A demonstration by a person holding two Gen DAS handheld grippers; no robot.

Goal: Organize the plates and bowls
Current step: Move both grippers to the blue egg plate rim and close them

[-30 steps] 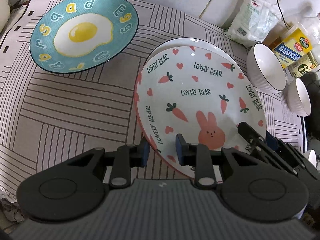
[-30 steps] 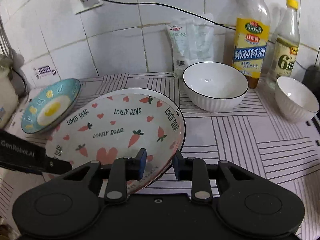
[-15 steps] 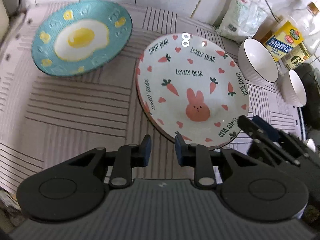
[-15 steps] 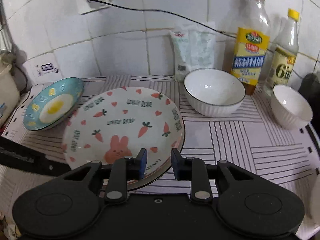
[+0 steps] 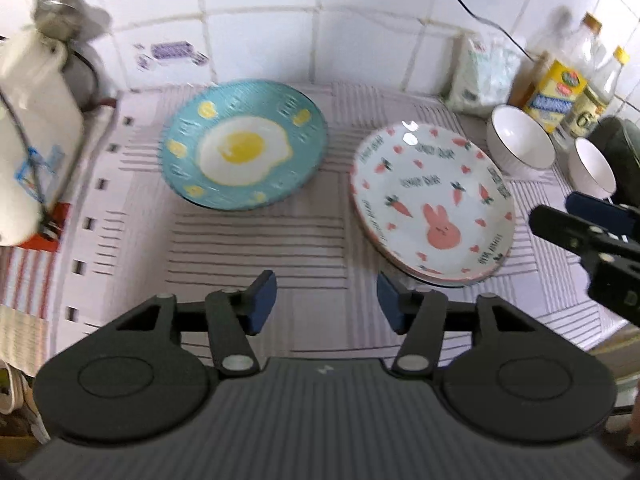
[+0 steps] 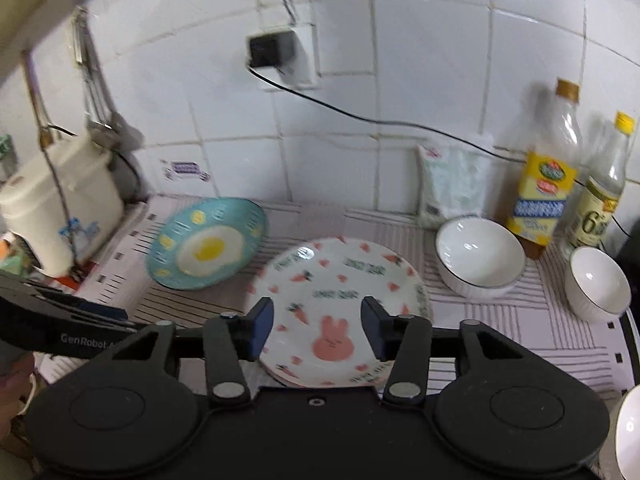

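Observation:
A white rabbit-and-carrot plate lies flat on top of another plate on the striped mat. To its left sits a teal fried-egg plate. Two white bowls stand to its right, also in the right wrist view. My left gripper hovers above the mat, near the rabbit plate's left edge, jaws opening, nothing between them. My right gripper hangs above that plate's near rim, jaws opening, pads clear of it.
A white appliance stands at the mat's left end. A white bag and two bottles line the tiled back wall, with a cable from a socket. Another white rim shows at the lower right.
Both grippers held the rabbit plate's rim, tilted over a white plate. It now lies flat on that plate; both grippers have let go, risen, drawn back and opened wider.

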